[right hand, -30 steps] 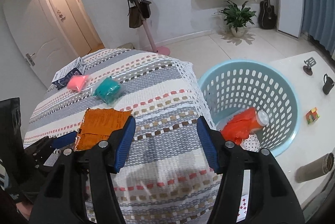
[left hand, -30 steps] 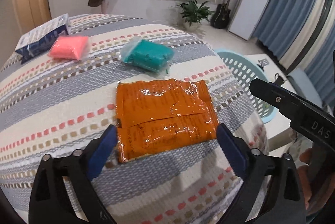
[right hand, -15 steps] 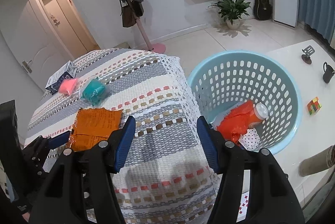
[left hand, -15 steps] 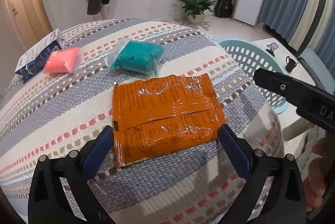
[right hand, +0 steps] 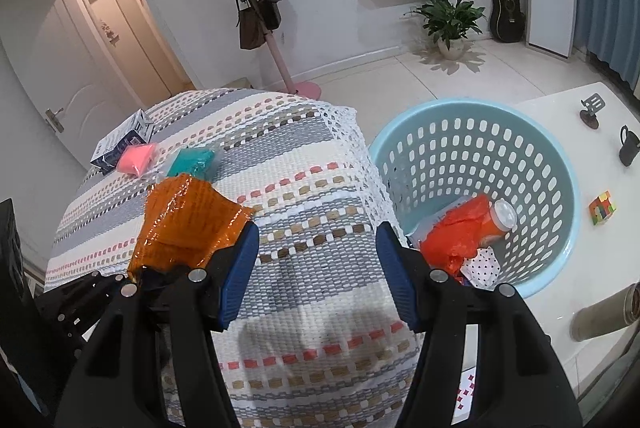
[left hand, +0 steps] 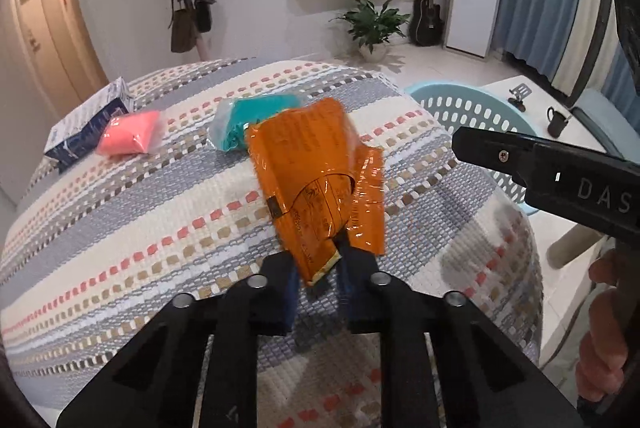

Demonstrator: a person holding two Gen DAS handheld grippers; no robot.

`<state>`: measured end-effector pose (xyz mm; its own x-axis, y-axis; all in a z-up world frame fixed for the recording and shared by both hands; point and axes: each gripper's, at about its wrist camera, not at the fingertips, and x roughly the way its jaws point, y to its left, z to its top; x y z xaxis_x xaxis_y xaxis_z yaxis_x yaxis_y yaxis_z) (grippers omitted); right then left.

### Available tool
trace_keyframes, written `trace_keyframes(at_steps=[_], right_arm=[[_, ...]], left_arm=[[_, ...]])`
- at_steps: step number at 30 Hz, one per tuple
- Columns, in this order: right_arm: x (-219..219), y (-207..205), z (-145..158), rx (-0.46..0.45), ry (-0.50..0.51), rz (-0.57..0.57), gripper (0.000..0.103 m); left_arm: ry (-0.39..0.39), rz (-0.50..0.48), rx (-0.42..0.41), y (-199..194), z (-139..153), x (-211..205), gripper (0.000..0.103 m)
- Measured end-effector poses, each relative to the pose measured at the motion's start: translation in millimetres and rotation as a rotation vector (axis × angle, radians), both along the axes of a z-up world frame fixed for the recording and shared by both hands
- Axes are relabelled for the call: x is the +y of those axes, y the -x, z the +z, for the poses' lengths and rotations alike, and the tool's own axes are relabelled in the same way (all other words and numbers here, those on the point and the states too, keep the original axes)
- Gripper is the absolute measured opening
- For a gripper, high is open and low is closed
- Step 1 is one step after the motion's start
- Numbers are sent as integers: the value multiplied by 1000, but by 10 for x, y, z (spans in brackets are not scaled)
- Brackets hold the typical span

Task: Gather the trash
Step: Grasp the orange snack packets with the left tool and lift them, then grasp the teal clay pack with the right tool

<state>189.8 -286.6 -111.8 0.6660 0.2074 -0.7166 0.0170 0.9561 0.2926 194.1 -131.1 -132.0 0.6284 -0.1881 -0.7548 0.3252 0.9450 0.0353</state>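
Observation:
My left gripper (left hand: 318,268) is shut on the near edge of an orange foil packet (left hand: 316,180) and holds it lifted and crumpled above the striped tablecloth (left hand: 140,220). The packet also shows in the right wrist view (right hand: 184,228), at the left. My right gripper (right hand: 318,260) is open and empty over the cloth, beside the light blue basket (right hand: 560,164). The basket holds an orange-red bag with a can (right hand: 464,232). A teal packet (left hand: 256,120) and a pink packet (left hand: 130,136) lie further back on the cloth.
A blue-and-white box (left hand: 88,124) sits behind the pink packet at the table's far left. A white side table (right hand: 600,188) right of the basket carries a black mug (right hand: 628,148), a colour cube (right hand: 602,207) and a flask (right hand: 604,312).
My left gripper has closed on the orange packet and lifted it off the cloth; it lay flat between open jaws before. My right gripper stays open, barely moved.

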Motion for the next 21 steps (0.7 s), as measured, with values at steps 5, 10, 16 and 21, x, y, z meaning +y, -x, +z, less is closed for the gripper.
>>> trace_keyframes(at_steps=[5, 10, 16, 21], right_arm=[[82, -30, 64, -18, 9, 23, 57], [355, -135, 196, -45, 34, 84, 57], [791, -338, 244, -50, 65, 170, 57], [1052, -619, 58, 35, 33, 229, 61]], left_arm=[[76, 21, -27, 114, 144, 225, 1], [127, 110, -64, 159, 314, 636, 1], [187, 226, -76, 124, 358, 1178, 1], [229, 307, -75, 56, 269, 1565, 1]])
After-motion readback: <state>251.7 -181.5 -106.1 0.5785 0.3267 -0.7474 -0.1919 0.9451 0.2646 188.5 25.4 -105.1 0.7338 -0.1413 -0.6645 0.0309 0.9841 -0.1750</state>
